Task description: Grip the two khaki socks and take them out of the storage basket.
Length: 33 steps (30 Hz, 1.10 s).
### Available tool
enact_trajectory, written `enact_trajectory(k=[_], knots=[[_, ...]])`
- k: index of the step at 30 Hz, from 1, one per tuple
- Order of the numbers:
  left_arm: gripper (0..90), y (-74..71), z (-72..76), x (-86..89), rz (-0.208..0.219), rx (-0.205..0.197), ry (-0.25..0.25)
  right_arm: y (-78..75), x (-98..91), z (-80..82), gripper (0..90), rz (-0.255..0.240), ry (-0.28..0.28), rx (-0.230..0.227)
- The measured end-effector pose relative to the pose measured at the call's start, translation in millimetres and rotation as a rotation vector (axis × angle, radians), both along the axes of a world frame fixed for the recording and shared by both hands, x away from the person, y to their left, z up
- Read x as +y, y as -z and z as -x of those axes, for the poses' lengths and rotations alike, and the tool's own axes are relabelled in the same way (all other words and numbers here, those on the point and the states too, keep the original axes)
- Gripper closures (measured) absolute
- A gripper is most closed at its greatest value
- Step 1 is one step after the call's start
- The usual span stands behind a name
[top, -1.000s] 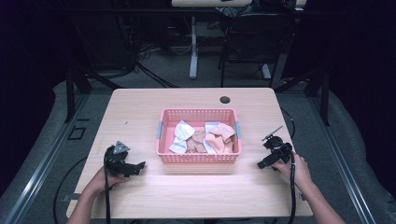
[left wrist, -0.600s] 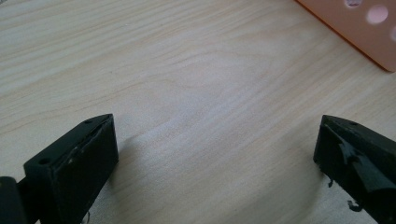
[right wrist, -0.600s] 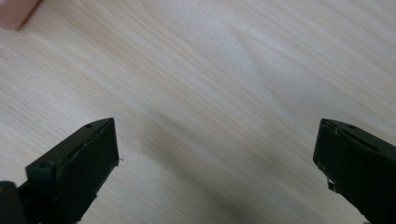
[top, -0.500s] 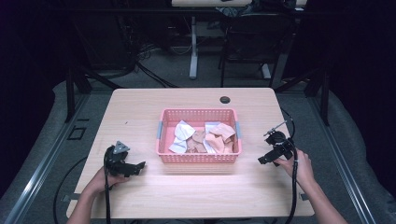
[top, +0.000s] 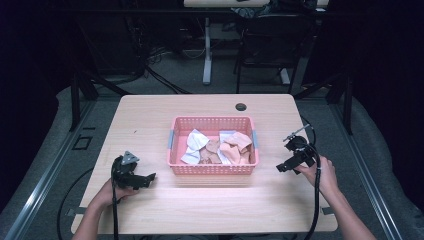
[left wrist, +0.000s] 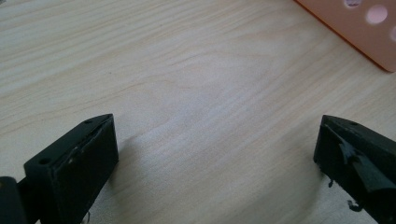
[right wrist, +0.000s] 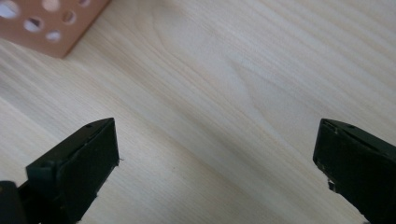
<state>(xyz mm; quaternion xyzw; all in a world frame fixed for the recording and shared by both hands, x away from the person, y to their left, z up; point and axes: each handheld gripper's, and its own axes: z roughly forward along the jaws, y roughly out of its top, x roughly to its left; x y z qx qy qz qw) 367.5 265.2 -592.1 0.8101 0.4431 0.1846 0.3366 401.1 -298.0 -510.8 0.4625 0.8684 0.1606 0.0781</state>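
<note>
Flanking a pink perforated plastic basket (top: 214,165) of crumpled cloths (top: 218,148) — left hand-held gripper (top: 145,178) and right hand-held gripper (top: 284,166) hover low over the pale wooden table (top: 150,115), jaws spread wide and empty, seemingly poised to reach in.

High view overlooks the table (top: 150,120); both gripper views skim its wood.

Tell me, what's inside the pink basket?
The pink basket holds a loose pile of crumpled cloths, some white, some tan or peach. They overlap, so anything lying beneath them, and most of the basket's floor, is covered and cannot be seen.
</note>
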Motion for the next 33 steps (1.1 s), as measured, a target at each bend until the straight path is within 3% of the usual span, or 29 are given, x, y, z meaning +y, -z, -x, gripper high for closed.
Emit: enact_trajectory(k=[7, 16, 33], knots=[[0.0, 0.0, 0.0, 0.1, -0.001, -0.001, 0.001, -25.1, 9.0, 0.2, 0.4, -0.026, -0.015, -0.043], [0.0, 0.1, -0.2, 0.0, 0.0, -0.001, 0.002, -47.5, 29.2, -7.4, 0.9, -0.054, -0.061, -0.058], [0.0, 0.0, -0.3, 0.2, -0.001, 0.0, 0.004, -81.7, 75.1, -24.6, 1.1, -0.046, -0.143, -0.093]])
